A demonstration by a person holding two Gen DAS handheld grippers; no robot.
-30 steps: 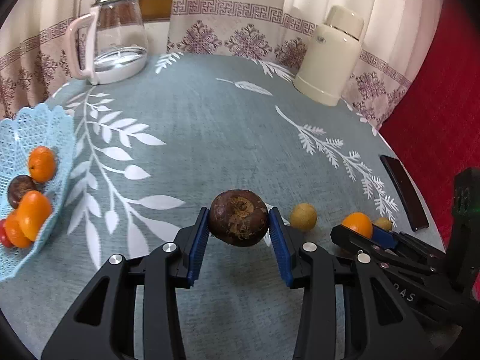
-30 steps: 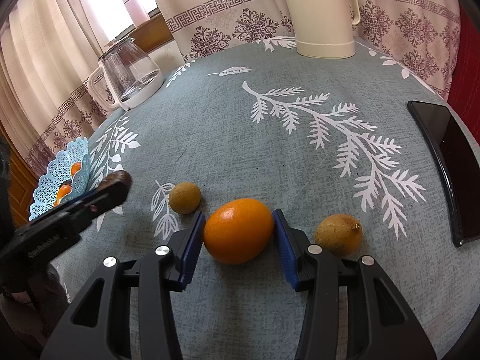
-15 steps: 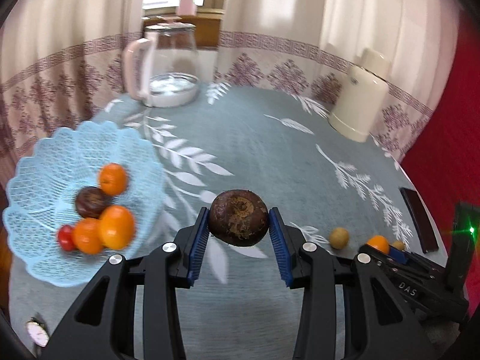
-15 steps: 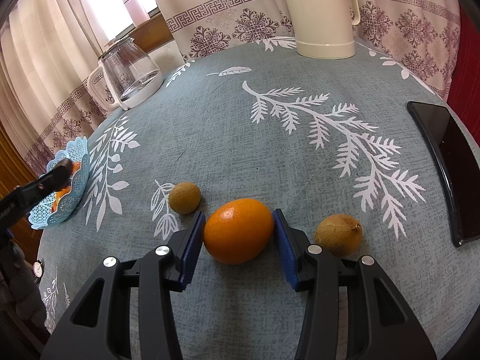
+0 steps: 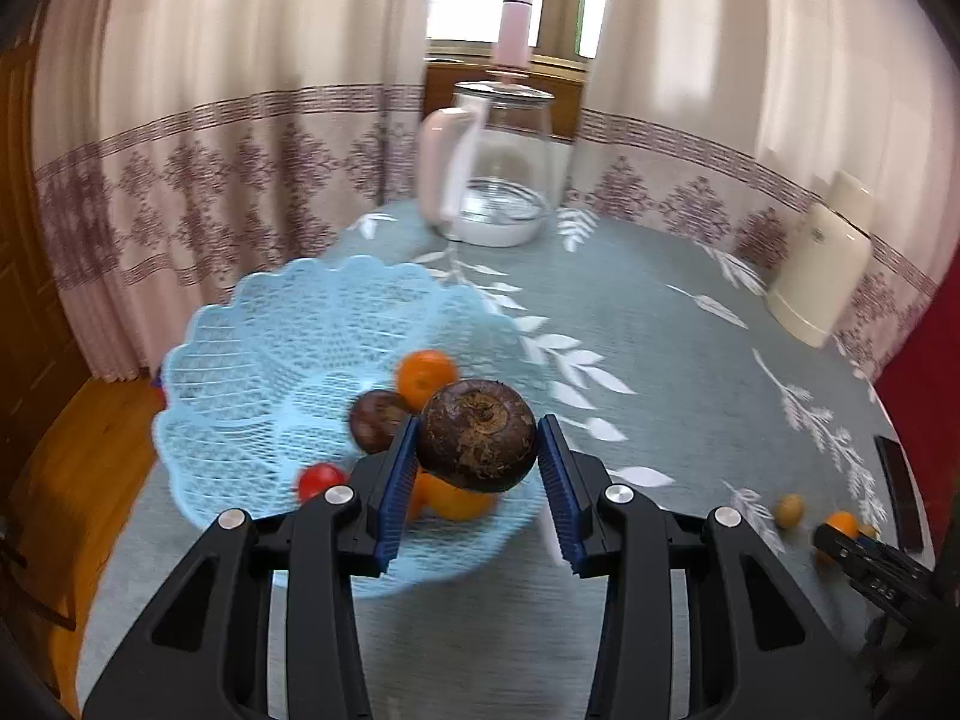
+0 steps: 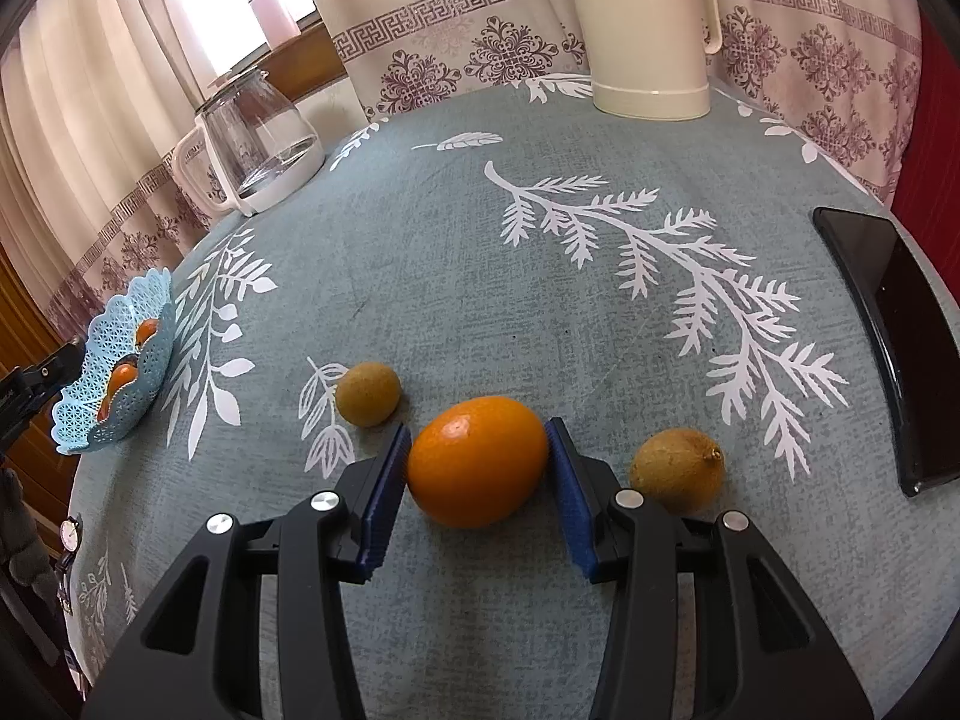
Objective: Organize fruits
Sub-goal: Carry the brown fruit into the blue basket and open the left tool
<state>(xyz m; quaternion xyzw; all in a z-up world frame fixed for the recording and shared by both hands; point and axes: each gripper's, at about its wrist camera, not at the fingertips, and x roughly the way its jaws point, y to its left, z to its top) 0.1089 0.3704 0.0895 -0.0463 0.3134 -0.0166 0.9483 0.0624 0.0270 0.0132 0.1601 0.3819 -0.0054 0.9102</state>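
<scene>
Domestic room, patterned curtains [image 5: 210, 180] at window, leaf-print cloth on desk [image 6: 480, 252], glass kettle [image 5: 498, 180], cream thermos jug [image 6: 645, 30], blue fruit basket [image 5: 252, 360], wooden floor [image 5: 78, 468].

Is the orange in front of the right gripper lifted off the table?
No, the orange sits on the tablecloth between the right gripper's blue fingers, level with two small brown fruits beside it.
</scene>
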